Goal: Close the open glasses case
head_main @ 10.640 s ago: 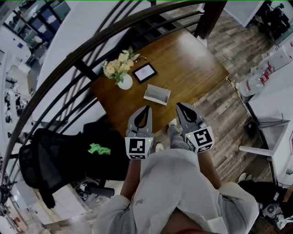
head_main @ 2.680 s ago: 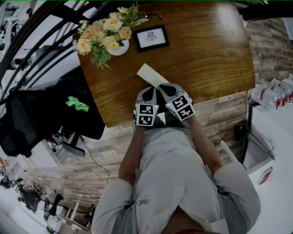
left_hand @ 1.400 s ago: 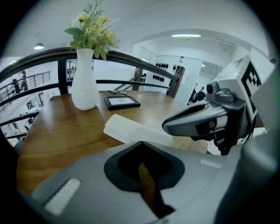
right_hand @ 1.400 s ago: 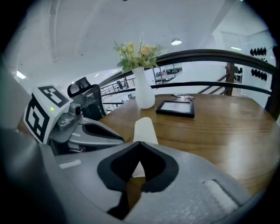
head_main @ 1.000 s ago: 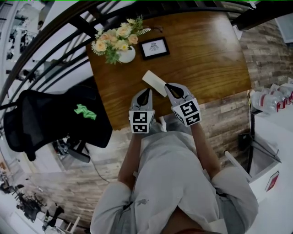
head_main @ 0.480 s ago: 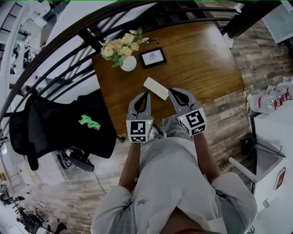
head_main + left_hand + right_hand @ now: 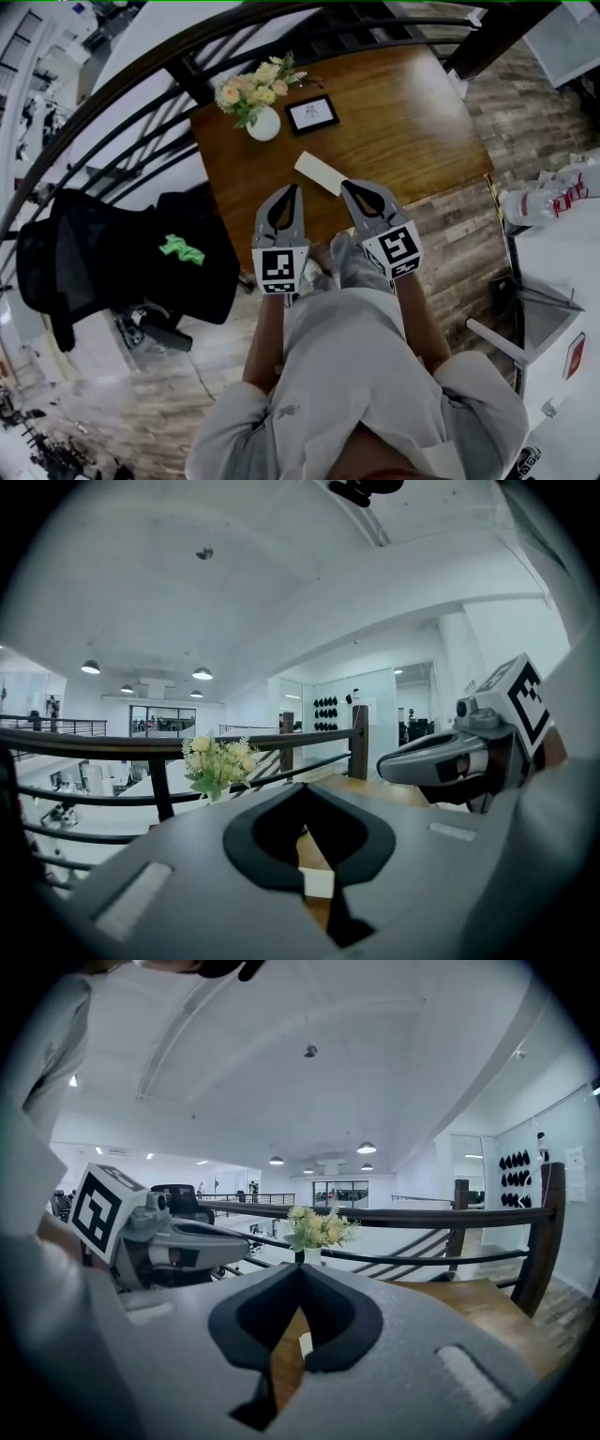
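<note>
Plainly, both tongs are clenched on nothing. The left gripper (image 7: 292, 188) and the right gripper (image 7: 346, 185) each have their jaw tips pressed together, and they are held side by side above the near edge of the wooden table (image 7: 412, 122). The white glasses case (image 7: 320, 173) lies flat on the table just beyond the tips, between the two and nearer the right one. Farther back stand a vase of flowers (image 7: 260, 94) and a small picture frame (image 7: 312, 112).
</note>
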A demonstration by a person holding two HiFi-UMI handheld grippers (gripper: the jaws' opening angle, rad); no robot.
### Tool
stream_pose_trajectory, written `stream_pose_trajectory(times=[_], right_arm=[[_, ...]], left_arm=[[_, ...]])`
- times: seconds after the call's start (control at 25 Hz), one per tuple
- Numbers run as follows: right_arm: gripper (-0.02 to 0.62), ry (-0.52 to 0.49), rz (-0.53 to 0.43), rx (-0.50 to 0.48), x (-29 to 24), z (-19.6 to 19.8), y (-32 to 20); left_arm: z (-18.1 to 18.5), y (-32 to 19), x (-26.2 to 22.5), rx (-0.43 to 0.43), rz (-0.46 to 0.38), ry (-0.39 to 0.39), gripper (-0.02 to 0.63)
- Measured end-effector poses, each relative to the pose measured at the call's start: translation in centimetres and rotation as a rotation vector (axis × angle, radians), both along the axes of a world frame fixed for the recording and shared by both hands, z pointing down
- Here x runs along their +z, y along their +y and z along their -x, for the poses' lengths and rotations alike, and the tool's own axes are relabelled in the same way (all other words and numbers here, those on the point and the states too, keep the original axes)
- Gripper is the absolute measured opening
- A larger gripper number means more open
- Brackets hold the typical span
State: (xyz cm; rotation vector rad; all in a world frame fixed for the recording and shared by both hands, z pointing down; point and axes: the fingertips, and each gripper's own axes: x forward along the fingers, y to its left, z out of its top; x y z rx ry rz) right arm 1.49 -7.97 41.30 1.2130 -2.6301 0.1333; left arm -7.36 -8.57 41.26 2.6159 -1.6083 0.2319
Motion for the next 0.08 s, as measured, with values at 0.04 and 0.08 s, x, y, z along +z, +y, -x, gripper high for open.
stream_pose_trajectory(times=[0.04, 0.08], right_arm=[[0.002, 0.003, -0.002, 0.000, -0.04, 0.33, 0.30], [0.002, 0.006, -0.004, -0.001, -0.07, 0.67, 0.61]], left_arm=[[0.32, 0.28, 0.06, 0.000, 0.000, 0.003, 0.018], [0.65, 0.57, 0.12, 0.000, 0.000, 0.006, 0.019]])
